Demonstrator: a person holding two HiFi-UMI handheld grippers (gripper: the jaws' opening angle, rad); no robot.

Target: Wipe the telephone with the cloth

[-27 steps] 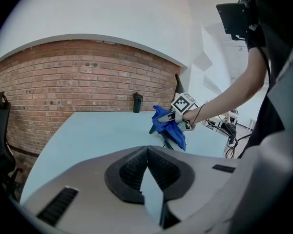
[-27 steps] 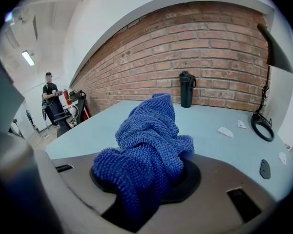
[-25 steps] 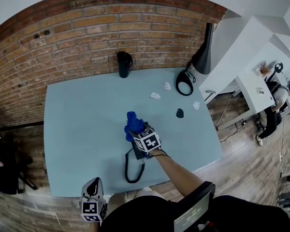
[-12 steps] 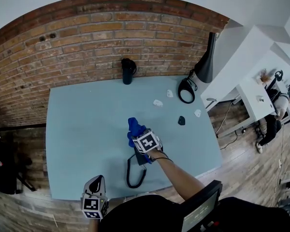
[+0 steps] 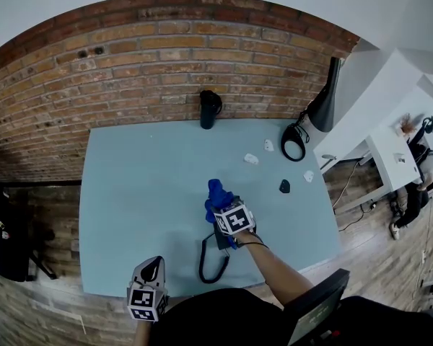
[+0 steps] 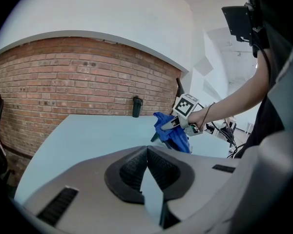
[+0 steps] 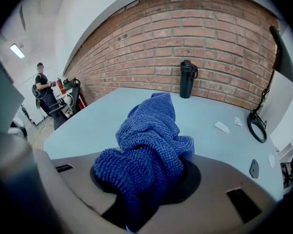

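Jaws of right gripper (image 7: 142, 191) pinch cloth (image 7: 149, 140) between them.

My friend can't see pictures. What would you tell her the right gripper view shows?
A fuzzy blue cloth is bunched up in the right gripper, whose jaws are shut on it. Beyond lies a pale blue table, with a black bottle by a brick wall.

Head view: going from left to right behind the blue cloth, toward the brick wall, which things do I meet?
Black bottle → first white piece → second white piece → black ring → black lamp. The small dark piece and the third white piece overlap the ring's span, so I leave them out.
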